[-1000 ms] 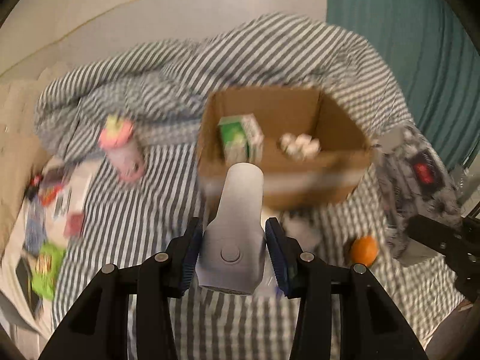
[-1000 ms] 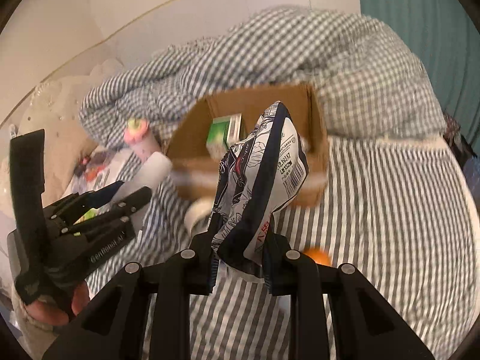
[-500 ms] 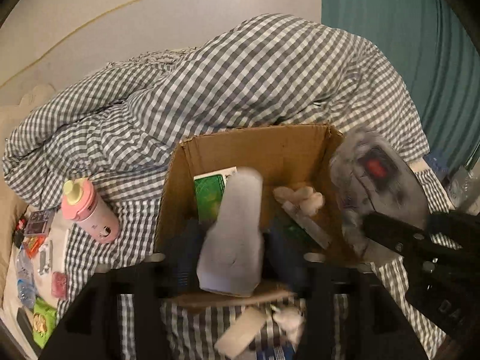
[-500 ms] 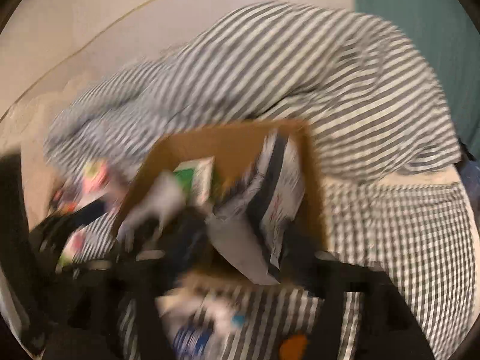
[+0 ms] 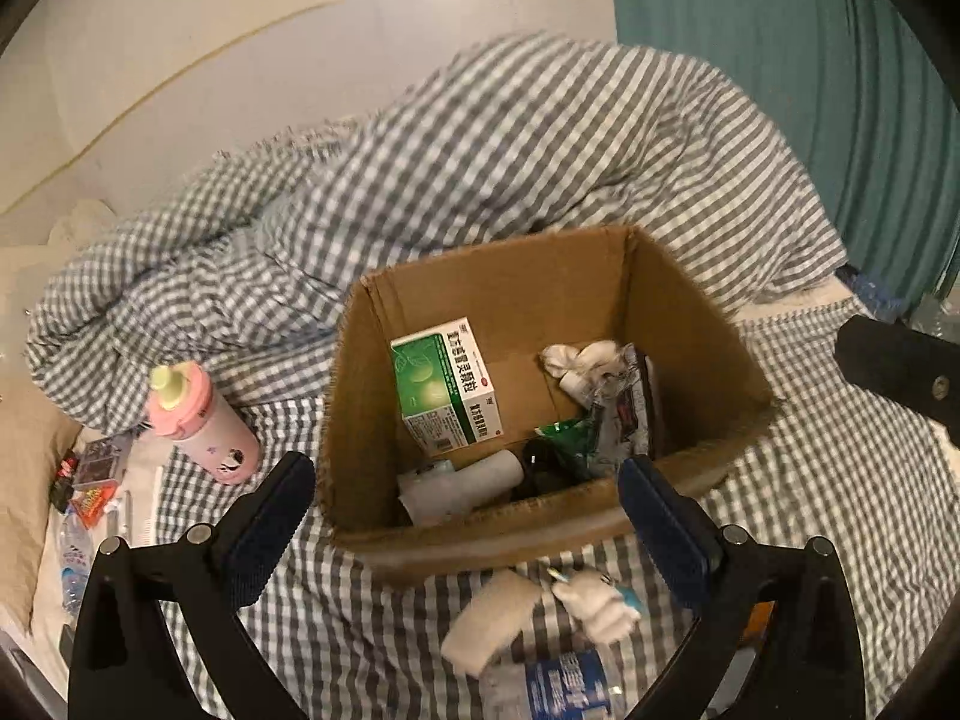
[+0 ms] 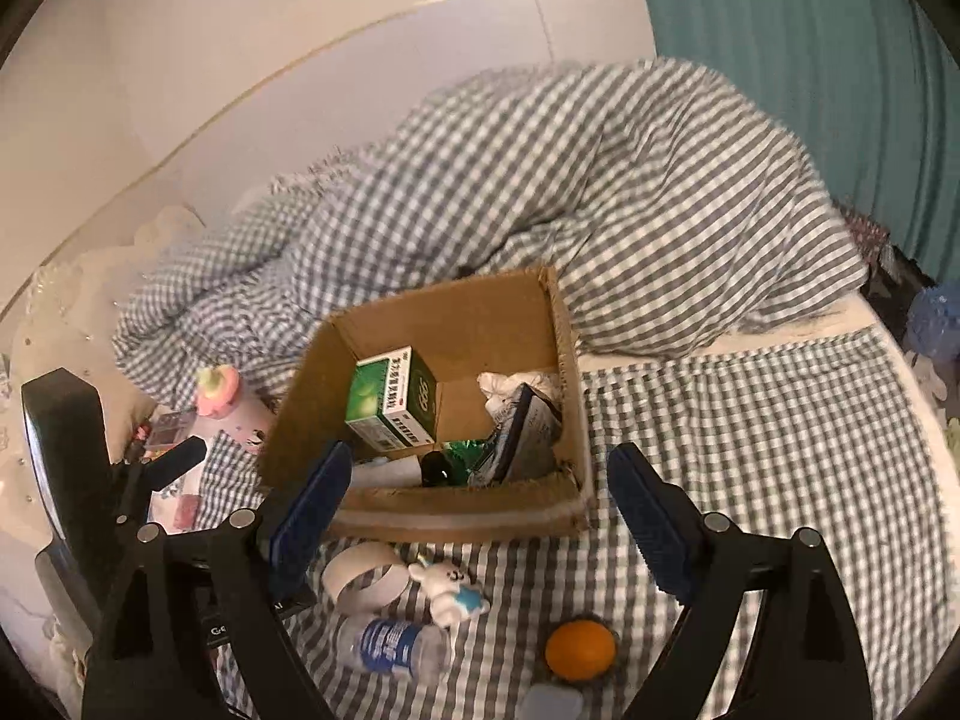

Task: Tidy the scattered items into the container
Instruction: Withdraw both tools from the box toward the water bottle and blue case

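An open cardboard box (image 5: 696, 324) (image 6: 564, 324) stands on the checked bed. Inside lie a green medicine carton (image 5: 447, 387) (image 6: 390, 399), a white device (image 5: 462, 483), a patterned pouch (image 5: 624, 408) (image 6: 519, 435), white wads (image 5: 579, 357) and a dark item (image 6: 438, 468). My left gripper (image 5: 465, 525) is open and empty above the box's near wall. My right gripper (image 6: 477, 516) is open and empty, also just before the box. In front of the box lie a tape roll (image 6: 366, 576), a white plush toy (image 6: 450, 594), a water bottle (image 6: 393, 648) and an orange (image 6: 579, 648).
A pink bottle (image 5: 201, 423) (image 6: 231, 402) stands left of the box, with small packets (image 5: 90, 480) beside it. A rumpled checked duvet (image 5: 510, 168) is heaped behind the box. A teal curtain (image 5: 810, 90) hangs at the right.
Both grippers moved over the box and opened. The white device left my left gripper and the patterned pouch left my right one; both now lie in the box.
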### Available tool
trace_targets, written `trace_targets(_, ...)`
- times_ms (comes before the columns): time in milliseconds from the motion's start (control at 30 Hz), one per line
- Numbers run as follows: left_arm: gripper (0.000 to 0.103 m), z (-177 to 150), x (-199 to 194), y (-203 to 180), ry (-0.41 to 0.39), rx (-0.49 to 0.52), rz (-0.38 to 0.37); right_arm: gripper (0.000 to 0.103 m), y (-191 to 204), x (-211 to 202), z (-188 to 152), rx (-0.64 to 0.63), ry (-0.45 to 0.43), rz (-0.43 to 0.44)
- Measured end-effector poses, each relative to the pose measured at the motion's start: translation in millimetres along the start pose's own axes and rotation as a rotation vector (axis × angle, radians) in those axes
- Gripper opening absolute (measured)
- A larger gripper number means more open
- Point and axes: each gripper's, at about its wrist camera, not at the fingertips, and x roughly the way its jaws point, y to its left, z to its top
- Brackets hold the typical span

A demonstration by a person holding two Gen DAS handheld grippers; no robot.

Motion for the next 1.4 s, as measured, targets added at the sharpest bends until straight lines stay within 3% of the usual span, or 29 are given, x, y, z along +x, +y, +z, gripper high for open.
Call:
trace_targets(300, 0.103, -16.1, -103.7, -10.3, -0.113, 0.016, 0.005, 0.088, 26.1, -105.7, -28.1, -0.052, -0.081, -0.053)
trace_targets(500, 0.103, -56.5, -147.3, -15.2, -0.125, 0.014, 0.001, 0.091, 36.4, -147.7, -74.0, -0.059, -0.109, -0.063)
trace_targets(600, 0.103, -81.7, -156.2, -18.0, -0.112, 0.015, 0.010, 0.091, 36.2, -151.6, -102.9, -0.045, -0.081, -0.073)
trace_targets(933, 0.103, -161.7, -149.1, -27.1, -0.018, -0.013, 0.009, 0.091, 34.4, -143.1, -177.6, -0.060, 0.014, -0.103)
trace_targets(1167, 0.103, -189.1, -116.8, -9.6, 0.077, -0.078, 0.004, 0.091, 19.6, -127.7, -189.9, -0.028, 0.029, -0.159)
trace_targets(1400, 0.103, -199.1, -68.9, 3.0, 0.151, -0.130, -0.013, 0.091, -7.3, -70.4, -195.8, -0.010, 0.083, -0.194)
